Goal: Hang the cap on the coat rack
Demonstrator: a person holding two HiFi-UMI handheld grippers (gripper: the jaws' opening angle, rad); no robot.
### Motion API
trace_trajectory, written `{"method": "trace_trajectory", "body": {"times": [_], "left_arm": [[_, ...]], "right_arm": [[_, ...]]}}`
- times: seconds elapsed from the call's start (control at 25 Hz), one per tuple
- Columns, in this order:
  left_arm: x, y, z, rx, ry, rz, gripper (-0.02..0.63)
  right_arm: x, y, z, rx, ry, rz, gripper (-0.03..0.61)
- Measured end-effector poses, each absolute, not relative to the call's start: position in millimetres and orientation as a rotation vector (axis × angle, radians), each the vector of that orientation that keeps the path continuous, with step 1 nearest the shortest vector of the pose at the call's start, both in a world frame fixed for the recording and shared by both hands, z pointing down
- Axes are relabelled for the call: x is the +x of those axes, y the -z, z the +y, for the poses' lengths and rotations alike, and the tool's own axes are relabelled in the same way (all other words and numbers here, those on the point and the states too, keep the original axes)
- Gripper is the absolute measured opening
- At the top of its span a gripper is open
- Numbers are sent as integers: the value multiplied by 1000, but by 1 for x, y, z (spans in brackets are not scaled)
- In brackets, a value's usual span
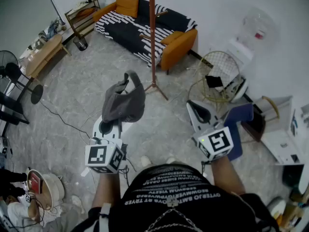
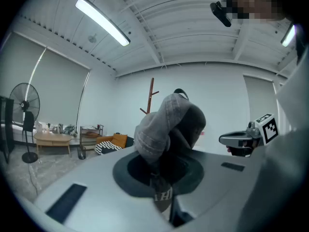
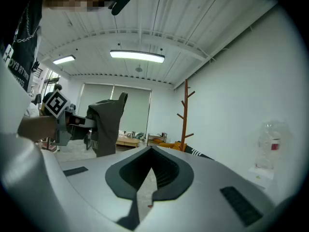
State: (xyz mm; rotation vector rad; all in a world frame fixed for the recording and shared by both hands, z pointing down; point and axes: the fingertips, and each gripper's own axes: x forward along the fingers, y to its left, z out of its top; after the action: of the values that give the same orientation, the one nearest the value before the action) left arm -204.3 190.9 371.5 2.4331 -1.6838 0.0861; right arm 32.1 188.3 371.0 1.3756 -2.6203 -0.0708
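Left gripper (image 2: 161, 182) has its jaws closed almost fully on the lower edge of the grey cap (image 2: 166, 124), pinching the fabric so that the crown bunches up above the tips. From the head view the same gripper (image 1: 115, 122) points forward and nearly level, and the cap (image 1: 124, 100) is held up off the floor in front of the person. Right gripper (image 3: 147, 178) holds nothing — its jaws are drawn together to a thin slit through which only floor shows. It sits beside the left one (image 1: 194, 108), apart from it and at about the same height, also pointing forward.

Ahead of both stands the wooden coat rack (image 1: 152, 37), a red-brown pole with short pegs on spread feet; the cap is well short of it and touches no peg. Behind the rack is a sofa (image 1: 145, 28) with orange arms and a black-and-white striped cover. A standing fan (image 1: 10, 72) is at the far left, near a low wooden table (image 1: 44, 54).
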Motion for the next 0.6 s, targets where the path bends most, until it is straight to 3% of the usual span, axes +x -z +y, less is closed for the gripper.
{"method": "trace_trajectory", "body": {"times": [0.6], "left_arm": [[-175,-354,216,2410,-137,-1834,17]], "right_arm": [[64,-365,199,1303,115,-2684,-6]]}}
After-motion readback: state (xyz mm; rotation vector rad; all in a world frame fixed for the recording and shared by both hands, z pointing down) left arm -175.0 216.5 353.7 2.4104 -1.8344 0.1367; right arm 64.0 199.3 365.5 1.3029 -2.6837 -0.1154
